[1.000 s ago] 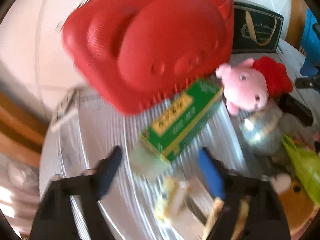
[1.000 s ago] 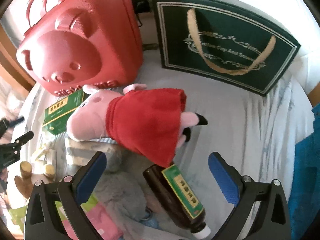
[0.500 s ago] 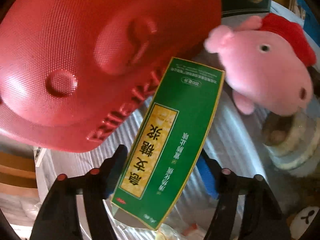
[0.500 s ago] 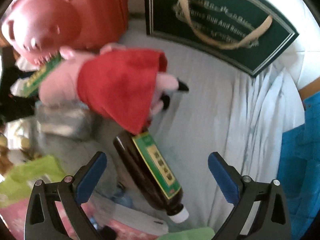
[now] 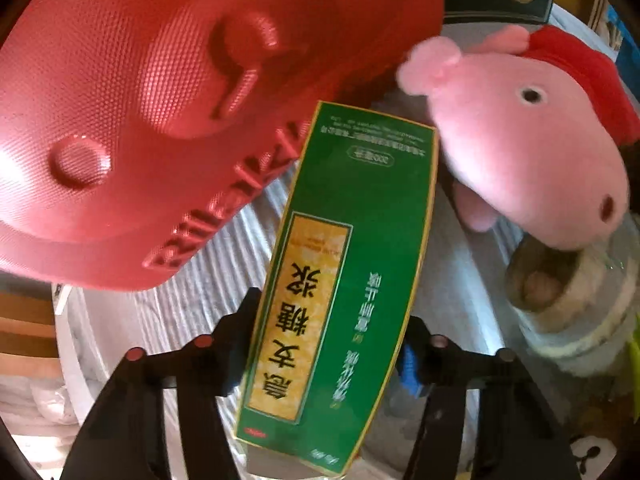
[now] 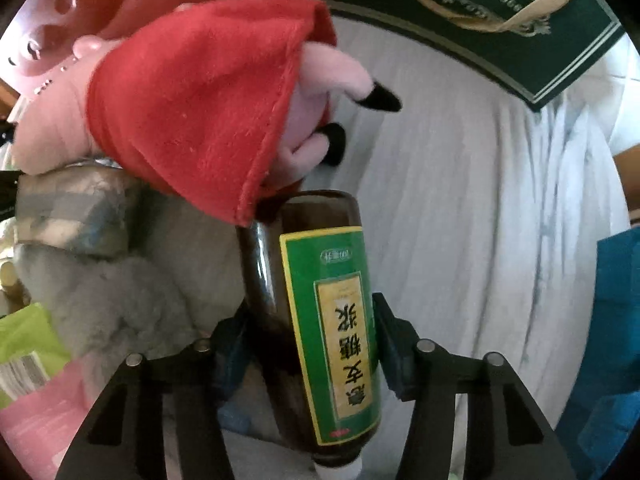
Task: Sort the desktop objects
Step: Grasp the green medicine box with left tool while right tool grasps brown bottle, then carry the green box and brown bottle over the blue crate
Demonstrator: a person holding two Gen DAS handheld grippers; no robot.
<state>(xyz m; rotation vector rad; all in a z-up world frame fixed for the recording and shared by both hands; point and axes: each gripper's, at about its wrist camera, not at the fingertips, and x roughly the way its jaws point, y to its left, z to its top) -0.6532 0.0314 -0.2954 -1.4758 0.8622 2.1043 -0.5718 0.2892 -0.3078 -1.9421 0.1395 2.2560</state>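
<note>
Both grippers have dropped since 1 s ago, left gripper [image 5: 328, 344] closing around green box [image 5: 344, 280], right gripper [image 6: 308, 344] closing around brown syrup bottle [image 6: 312, 320] by pig plush [image 6: 192, 112]; squeeze evenly, lift straight.

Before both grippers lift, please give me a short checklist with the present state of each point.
1. Green cardboard medicine box sits between the left gripper fingers: ok; jaws are closing.
2. Left pads press both box sides: cannot tell, the box hides the contact.
3. Brown glass syrup bottle with green label sits between the right gripper fingers: ok; jaws are closing.
4. Bottle free to lift: not ok, the red dress of the pink plush pig overlaps its far end.
5. Box free of the red embossed case: cannot tell; its far corner looks close to the case's edge.
6. Bottle cap on: cannot tell, only a white tip shows.
</note>
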